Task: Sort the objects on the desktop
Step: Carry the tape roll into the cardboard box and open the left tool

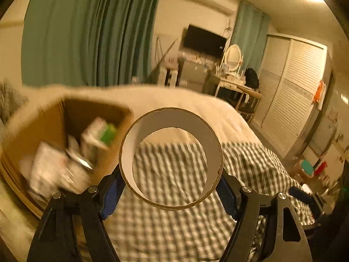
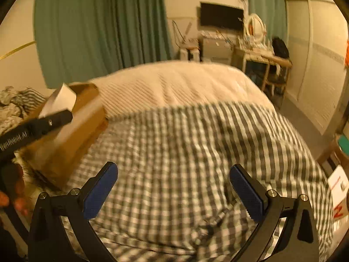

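Observation:
A wide cardboard ring [image 1: 174, 119], white inside with a brown rim, sits between the blue pads of my left gripper [image 1: 171, 190], which press on its two sides. I see the checked blanket through its hole. Left of it stands an open cardboard box [image 1: 32, 131] with several blurred packets in it, one green and white [image 1: 100, 133]. In the right wrist view the ring [image 2: 60, 100] hangs over the box [image 2: 82, 118], held by the left gripper's black fingers [image 2: 54, 120]. My right gripper [image 2: 173, 174] stands open over the blanket with nothing between its fingers.
The box stands on a bed with a grey-checked blanket [image 2: 196, 142] and a cream cover [image 2: 174, 80]. A person's hand [image 2: 13, 196] shows at the lower left. Beyond the bed are green curtains [image 2: 98, 32], a dressing table [image 2: 261, 52] and a wardrobe [image 1: 290, 91].

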Tool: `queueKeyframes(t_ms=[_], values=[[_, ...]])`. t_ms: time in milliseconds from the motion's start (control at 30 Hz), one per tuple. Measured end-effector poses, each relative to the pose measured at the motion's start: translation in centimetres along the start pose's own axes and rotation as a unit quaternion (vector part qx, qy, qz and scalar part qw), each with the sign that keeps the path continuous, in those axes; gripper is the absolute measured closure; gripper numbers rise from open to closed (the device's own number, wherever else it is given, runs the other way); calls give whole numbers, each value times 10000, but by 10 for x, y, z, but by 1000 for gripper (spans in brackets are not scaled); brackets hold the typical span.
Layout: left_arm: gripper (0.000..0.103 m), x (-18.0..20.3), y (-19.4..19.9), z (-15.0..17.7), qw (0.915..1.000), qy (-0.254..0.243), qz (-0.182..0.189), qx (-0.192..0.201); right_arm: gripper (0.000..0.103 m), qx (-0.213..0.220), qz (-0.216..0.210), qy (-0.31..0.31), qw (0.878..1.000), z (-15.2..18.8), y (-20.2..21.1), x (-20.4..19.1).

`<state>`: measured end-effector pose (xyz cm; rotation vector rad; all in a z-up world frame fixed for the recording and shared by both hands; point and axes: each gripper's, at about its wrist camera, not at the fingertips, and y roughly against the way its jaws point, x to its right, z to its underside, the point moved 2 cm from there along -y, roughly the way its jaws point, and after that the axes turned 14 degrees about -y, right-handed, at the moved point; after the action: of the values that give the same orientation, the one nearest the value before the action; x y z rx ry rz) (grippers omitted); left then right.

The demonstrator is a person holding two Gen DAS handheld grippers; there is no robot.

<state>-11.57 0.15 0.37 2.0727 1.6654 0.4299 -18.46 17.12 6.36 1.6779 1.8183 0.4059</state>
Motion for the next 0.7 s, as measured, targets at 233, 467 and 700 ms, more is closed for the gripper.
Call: queueKeyframes(t_ms=[233, 467, 700], values=[[25, -70, 14, -14, 9969, -30, -782, 126, 1, 441, -662, 249, 9965, -41, 20, -73], [23, -117, -18, 34, 9920, 384, -1197, -62, 1, 146, -903, 102, 9958, -32, -26, -110], [0, -124, 5, 42, 9884, 381, -1463, 154, 1, 161, -625, 236, 9976, -25, -42, -128]])
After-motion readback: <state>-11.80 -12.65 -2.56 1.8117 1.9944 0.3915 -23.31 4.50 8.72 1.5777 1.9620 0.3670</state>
